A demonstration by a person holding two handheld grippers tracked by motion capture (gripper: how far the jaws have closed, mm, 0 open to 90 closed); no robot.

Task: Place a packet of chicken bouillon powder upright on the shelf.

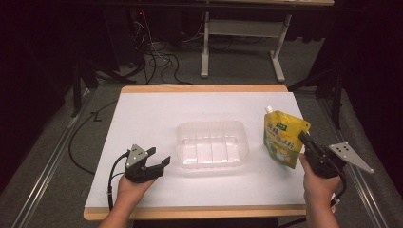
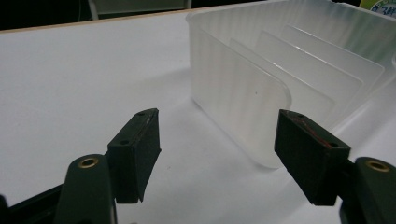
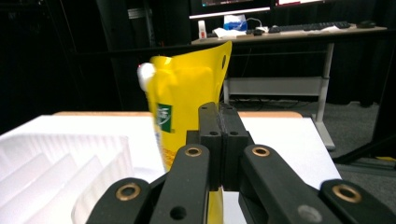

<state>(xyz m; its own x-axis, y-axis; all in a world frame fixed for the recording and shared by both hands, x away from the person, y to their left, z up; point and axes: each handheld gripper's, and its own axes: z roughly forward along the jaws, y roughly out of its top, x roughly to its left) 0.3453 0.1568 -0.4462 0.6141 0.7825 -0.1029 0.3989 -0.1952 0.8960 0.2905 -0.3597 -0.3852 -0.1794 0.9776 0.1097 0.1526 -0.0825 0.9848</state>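
right tool (image 1: pixel 304 137): jaws clenched flat together in the right gripper view (image 3: pixel 219 140), nothing seen between the pads; tips at the near right edge of the yellow pouch; touching or just short, cannot tell
right hand (image 1: pixel 317 183): comes in from the near right bench edge, fist wrapped round the tool body, tool angled up and left toward the pouch; grey three-cornered plate sticks out to the right
left tool (image 1: pixel 154 159): released, jaws wide apart, holding nothing (image 2: pixel 215 154); black blocky pads, brass rivets on the arms
left hand (image 1: pixel 134 186): near left, low over the bench, tool pointing right at the tray's near left corner, just beside it, not touching
yellow pouch (image 1: pixel 283 140): stand-up soft pack, glossy yellow, green and white print, white screw cap at top left corner; upright, leaning slightly; right part of the bench, just right of the tray, apart from it (image 3: pixel 187 93)
clear plastic tray (image 1: pixel 212 144): centre of the bench, rectangular, rounded corners, translucent ribbed walls, raised ribs across the floor; empty (image 2: pixel 261 84)
bench (image 1: pixel 157 109): white matte sheet on top, wood-coloured edge at far and near sides
cables (image 1: pixel 157 59): dark, on the grey floor beyond the far left
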